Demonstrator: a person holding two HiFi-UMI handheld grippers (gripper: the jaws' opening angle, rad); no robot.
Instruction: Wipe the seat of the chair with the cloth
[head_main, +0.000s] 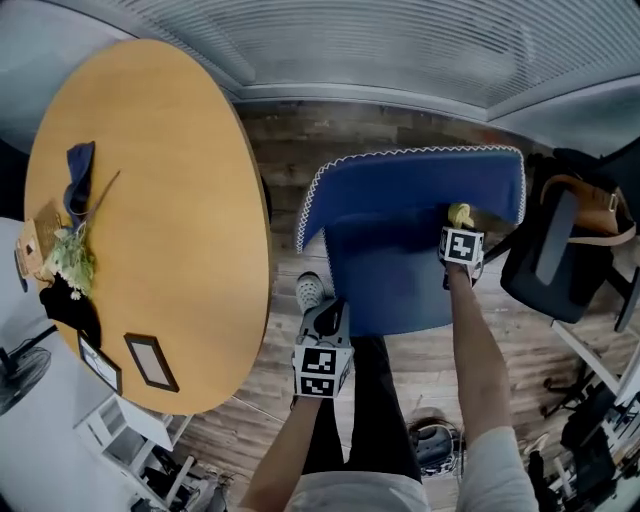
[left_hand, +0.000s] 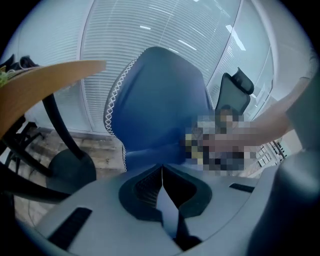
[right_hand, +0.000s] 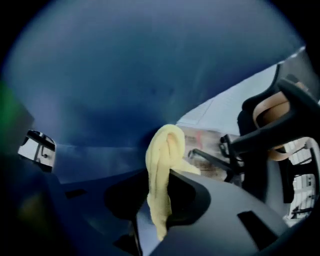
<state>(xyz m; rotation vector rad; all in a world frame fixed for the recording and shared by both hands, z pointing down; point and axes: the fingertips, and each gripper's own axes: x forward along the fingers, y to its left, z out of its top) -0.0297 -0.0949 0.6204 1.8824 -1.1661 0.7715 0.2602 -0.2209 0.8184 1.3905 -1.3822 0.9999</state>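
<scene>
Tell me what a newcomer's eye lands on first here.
The blue chair with white-stitched edging fills the middle of the head view. A pale yellow cloth is clamped in the right gripper at the far right of its seat. A big oval wooden table takes up the left.

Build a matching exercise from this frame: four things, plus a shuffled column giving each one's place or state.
Things
1. left gripper
2. yellow cloth
3. round wooden table
4. black office chair

Places or states
A. on the person's right of the blue chair
B. pinched in the right gripper
C. shut, with nothing between the jaws
D. on the person's left of the blue chair

Pairs: 1-C, 2-B, 3-D, 4-A
</scene>
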